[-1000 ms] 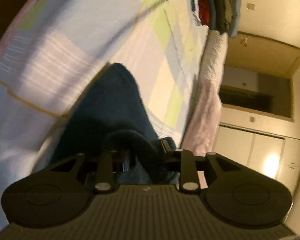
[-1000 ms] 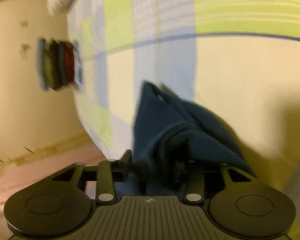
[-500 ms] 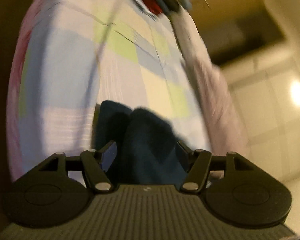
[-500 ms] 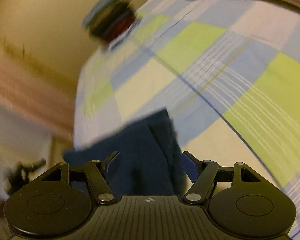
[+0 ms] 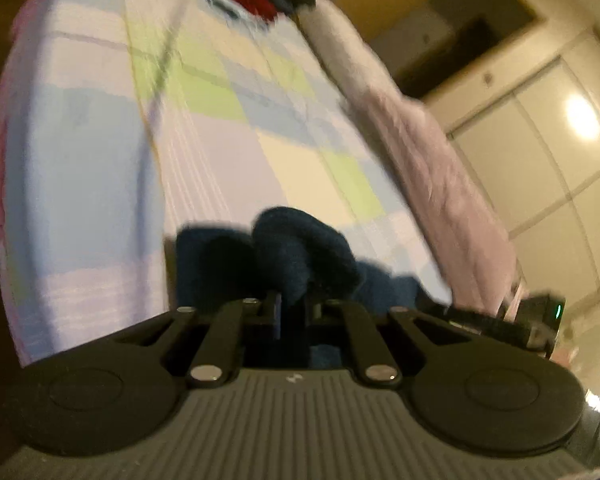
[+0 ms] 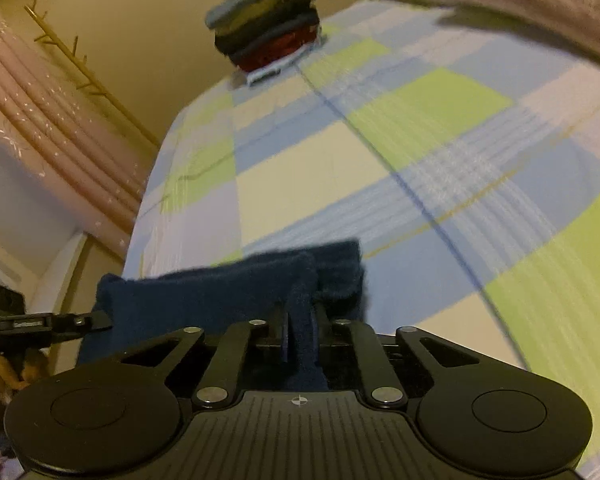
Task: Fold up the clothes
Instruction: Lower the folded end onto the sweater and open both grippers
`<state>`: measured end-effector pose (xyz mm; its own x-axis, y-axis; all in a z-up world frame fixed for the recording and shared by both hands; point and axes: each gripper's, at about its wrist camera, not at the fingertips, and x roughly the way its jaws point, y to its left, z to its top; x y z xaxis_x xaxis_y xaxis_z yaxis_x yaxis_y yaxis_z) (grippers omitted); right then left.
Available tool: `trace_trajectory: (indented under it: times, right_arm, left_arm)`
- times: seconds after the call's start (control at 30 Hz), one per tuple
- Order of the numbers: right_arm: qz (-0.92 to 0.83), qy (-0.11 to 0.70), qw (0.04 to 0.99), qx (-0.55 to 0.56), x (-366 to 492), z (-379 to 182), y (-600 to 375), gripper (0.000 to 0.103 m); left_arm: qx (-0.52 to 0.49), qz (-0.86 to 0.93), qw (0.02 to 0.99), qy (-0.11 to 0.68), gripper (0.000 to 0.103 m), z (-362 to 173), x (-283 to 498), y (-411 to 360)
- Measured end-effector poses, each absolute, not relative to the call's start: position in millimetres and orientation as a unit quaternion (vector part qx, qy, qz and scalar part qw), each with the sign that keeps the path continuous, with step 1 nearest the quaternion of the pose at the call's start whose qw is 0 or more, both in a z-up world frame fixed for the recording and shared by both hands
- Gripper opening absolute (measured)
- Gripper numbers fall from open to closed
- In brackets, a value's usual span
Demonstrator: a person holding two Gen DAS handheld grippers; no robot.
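both grippers, jaws spread half a second ago, now pinch the navy garment (image 6: 220,292) again, left gripper (image 5: 292,308) and right gripper (image 6: 300,332) each clamped on a bunched edge at the near end of the bed (image 6: 420,128), folded stack (image 6: 268,32) far off, likely starting another fold.

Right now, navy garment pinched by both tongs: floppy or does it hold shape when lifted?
Likely floppy: the navy garment bunches into soft rolls above the left tongs. Probably not slippery, since its surface looks fuzzy. It would sag between the grips, including the right tongs.
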<state>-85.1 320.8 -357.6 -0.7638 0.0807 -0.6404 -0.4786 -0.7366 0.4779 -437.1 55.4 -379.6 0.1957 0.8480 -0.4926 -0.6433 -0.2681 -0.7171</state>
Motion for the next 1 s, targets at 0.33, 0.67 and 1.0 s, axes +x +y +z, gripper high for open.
trace_trajectory:
  times: [0.33, 0.67, 1.0]
  right_arm:
    - [0.883, 0.277, 0.224, -0.305, -120.0, -359.6, 321.4, 0.004]
    - [0.855, 0.305, 0.239, -0.345, -139.1, -380.8, 330.0, 0.011]
    - [0.825, 0.421, 0.264, -0.268, -41.5, -334.6, 289.9, 0.059]
  left_arm:
    - [-0.472, 0.666, 0.561, -0.134, 0.007, -382.9, -447.2, 48.6]
    - [-0.53, 0.67, 0.508, -0.113, 0.019, -409.6, -449.7, 50.0]
    - [-0.589, 0.632, 0.466, -0.192, 0.043, -390.7, -420.9, -20.3]
